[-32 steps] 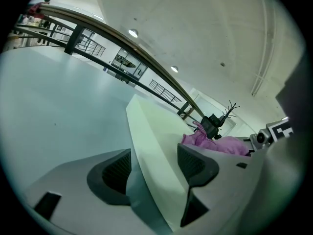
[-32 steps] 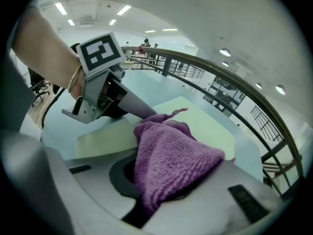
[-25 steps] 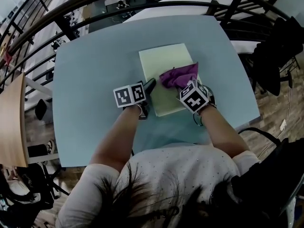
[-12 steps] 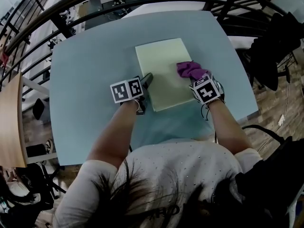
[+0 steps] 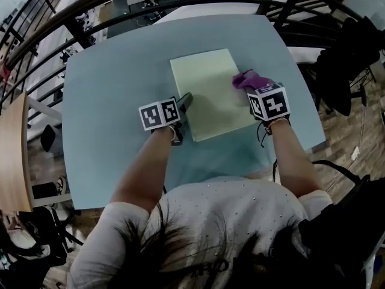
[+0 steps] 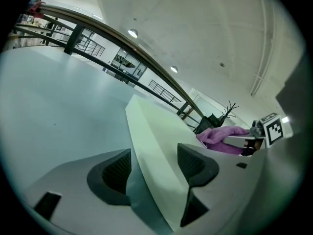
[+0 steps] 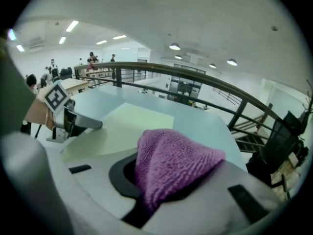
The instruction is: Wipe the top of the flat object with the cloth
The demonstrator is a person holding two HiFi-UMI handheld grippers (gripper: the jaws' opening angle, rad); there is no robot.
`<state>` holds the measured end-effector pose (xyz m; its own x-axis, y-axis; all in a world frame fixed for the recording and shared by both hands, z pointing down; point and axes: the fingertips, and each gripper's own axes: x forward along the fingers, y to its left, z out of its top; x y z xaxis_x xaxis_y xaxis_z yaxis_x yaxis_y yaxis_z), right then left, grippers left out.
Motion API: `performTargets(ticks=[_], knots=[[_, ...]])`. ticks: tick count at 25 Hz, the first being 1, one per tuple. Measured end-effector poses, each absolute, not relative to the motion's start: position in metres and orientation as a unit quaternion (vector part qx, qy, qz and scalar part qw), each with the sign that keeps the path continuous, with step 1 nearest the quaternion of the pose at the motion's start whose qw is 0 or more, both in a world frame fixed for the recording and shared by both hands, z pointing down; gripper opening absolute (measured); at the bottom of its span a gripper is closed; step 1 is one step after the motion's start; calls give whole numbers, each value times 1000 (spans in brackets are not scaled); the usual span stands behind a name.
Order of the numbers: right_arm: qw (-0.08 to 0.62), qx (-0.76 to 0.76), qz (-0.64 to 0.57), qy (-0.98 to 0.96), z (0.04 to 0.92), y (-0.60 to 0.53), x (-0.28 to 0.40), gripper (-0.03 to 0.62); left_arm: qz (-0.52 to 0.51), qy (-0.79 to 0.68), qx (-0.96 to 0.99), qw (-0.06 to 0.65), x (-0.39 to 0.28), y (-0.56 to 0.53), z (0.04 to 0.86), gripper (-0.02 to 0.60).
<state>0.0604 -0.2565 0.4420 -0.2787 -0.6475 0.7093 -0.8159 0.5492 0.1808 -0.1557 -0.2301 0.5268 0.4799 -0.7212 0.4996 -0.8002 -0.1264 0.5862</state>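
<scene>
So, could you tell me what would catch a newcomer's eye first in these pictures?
The purple cloth, bunched in the jaws of the right gripper at the right edge of the pale green flat object. Then the left gripper, jaws apart astride that object's left edge, on the blue-grey table.

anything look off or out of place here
Nothing stands out: no spill or damage. The pale green board lies flat on the table. The purple cloth, bunched in the right gripper, is at the board's right edge; the left gripper's open jaws straddle its near left edge.
</scene>
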Motion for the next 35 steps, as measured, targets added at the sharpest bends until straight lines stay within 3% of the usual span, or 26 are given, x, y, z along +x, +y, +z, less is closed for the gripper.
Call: performTargets(ticks=[7, 13, 18, 23, 35], knots=[[444, 259, -52, -856, 409, -204, -58, 29, 45, -503, 750, 426, -155, -230, 526, 293], [404, 118, 49, -906, 433, -141, -119, 29, 43, -505, 751, 423, -154, -230, 525, 293], [475, 117, 80, -869, 497, -133, -109, 29, 44, -504, 751, 424, -153, -229, 526, 293], [455, 148, 132, -868, 503, -147, -97, 31, 47, -503, 753, 422, -152, -232, 525, 287], [464, 240, 108, -846, 505, -183, -37, 29, 48, -506, 752, 420, -155, -232, 527, 287]])
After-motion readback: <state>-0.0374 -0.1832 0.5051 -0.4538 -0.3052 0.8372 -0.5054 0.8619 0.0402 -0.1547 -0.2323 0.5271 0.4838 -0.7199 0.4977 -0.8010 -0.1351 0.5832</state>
